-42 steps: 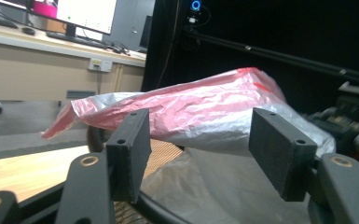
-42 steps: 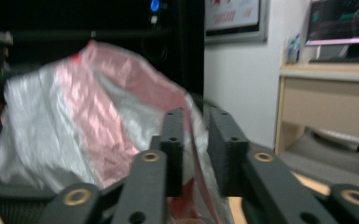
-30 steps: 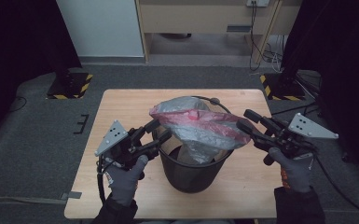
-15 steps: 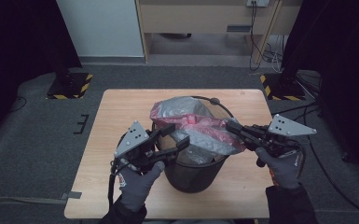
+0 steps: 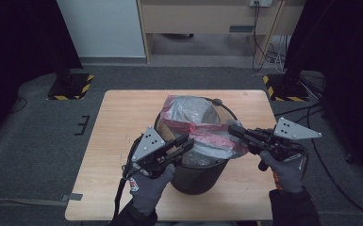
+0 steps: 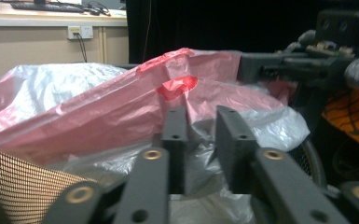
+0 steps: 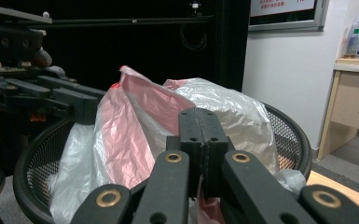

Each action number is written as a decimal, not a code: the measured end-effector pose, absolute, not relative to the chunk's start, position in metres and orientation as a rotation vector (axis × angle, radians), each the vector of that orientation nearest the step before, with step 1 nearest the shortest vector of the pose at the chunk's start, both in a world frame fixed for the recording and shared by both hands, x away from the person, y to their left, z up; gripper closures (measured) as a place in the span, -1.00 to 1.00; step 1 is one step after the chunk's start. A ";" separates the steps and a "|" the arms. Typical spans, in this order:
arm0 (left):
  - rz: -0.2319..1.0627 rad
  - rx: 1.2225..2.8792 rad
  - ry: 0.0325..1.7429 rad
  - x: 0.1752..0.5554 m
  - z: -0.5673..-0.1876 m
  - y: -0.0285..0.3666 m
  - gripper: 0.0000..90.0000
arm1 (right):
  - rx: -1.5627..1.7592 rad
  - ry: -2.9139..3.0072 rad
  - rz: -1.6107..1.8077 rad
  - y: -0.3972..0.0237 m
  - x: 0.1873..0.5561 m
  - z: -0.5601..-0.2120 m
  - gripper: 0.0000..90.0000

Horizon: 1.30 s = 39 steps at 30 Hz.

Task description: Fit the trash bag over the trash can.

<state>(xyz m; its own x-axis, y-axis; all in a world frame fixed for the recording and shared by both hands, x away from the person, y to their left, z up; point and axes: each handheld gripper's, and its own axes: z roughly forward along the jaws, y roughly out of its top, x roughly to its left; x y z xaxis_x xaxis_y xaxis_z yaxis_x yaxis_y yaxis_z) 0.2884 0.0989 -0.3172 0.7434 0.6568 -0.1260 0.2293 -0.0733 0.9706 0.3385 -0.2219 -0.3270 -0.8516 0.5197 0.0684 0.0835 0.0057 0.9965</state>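
Gripping: right gripper (image 5: pixel 235 130) has its jaws pressed together on the plastic bag's (image 5: pixel 202 129) edge at the bin's right side; a fold of red film pokes out below the jaws in the right gripper view.
Left gripper (image 5: pixel 186 142): at the bin's left rim, jaws have just been closing, a narrow gap left between them; grey film lies in the gap, pads not clearly pressing it.
Bag: pink-red and clear grey plastic, crumpled, sitting in the bin, bulging above the rim, stretched between the two grippers.
Bin: black wire-mesh wastebasket (image 5: pixel 198 174), upright, near the front middle of the table.
Table: light wood top (image 5: pixel 122 122).
Hands: grey gloves, one on each gripper.
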 end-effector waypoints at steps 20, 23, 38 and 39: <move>0.394 1.609 0.628 0.255 -0.316 0.133 1.00 | 0.913 1.825 1.901 -0.243 0.342 -0.330 1.00; 0.391 1.618 0.627 0.247 -0.325 0.137 1.00 | 0.979 1.808 1.865 -0.248 0.341 -0.334 1.00; 0.403 1.659 0.621 0.234 -0.337 0.144 1.00 | 1.088 1.799 1.756 -0.245 0.350 -0.350 1.00; 0.402 1.663 0.618 0.235 -0.339 0.144 1.00 | 1.089 1.802 1.752 -0.244 0.351 -0.351 1.00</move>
